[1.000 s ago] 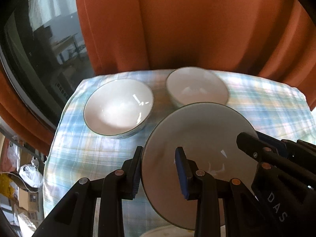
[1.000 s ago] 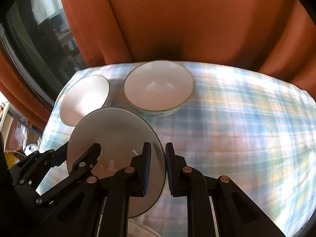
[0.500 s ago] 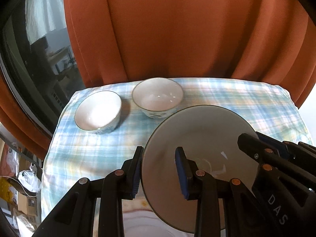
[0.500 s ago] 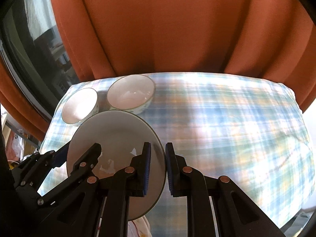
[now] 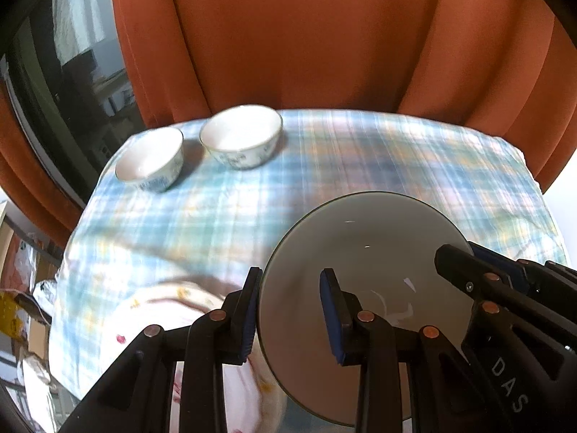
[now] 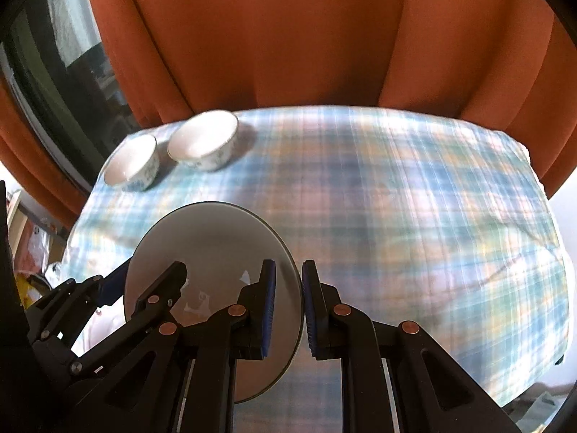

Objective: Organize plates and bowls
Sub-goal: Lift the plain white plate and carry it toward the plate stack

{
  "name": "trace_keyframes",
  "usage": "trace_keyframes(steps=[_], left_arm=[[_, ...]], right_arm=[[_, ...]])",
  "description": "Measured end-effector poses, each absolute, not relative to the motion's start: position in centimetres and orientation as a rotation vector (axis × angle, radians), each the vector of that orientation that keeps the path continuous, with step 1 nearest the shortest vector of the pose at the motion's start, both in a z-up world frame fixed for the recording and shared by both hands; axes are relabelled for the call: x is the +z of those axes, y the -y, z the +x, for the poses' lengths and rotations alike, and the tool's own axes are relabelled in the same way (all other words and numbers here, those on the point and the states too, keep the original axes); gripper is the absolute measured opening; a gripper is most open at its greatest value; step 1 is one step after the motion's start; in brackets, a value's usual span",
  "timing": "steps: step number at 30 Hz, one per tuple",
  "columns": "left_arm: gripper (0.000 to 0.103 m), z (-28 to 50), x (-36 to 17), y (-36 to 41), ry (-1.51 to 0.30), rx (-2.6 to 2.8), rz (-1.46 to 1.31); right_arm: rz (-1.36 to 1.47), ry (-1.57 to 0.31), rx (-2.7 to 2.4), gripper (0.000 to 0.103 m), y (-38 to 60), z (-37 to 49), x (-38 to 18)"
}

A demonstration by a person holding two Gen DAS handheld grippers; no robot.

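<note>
Both grippers are carrying one grey plate point(image 5: 364, 274) in the air, over the near part of the checked cloth point(image 6: 414, 195) and well away from the two bowls point(image 5: 241, 136) at its far left corner. The left gripper point(image 5: 290, 310) pinches the plate's left rim and the right gripper point(image 6: 288, 306) pinches its right rim, both squeezed tight. Next, I think, they must lower it flat onto the cloth together, then let go.

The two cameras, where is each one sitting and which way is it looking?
Left wrist: sits on the left hand-held gripper, looks forward and down at the plate it clamps; the right hand-held gripper shows at right.
Right wrist: sits on the right hand-held gripper, clamping the plate's other edge; the left one shows at left.
Shared: plate, two bowls, checked cloth, orange curtain.
</note>
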State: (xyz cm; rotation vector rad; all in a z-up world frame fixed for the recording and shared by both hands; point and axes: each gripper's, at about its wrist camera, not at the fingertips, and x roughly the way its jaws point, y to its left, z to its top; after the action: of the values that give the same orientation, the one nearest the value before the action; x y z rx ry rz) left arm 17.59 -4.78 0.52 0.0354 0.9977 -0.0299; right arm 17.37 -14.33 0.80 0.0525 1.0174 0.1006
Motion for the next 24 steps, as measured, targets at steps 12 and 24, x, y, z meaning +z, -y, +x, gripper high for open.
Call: trace_keyframes(steps=[12,24], left_arm=[[0.031,13.7,-3.2,7.5,-1.056,0.061,-0.004],[0.03,12.5,-6.1,7.5,-1.128,0.136,-0.032]], right_arm=[[0.029,-1.096,0.194,0.018,17.7,14.4,-3.3],[-0.021,-1.151,0.267,0.018,17.7,13.6,-6.3]])
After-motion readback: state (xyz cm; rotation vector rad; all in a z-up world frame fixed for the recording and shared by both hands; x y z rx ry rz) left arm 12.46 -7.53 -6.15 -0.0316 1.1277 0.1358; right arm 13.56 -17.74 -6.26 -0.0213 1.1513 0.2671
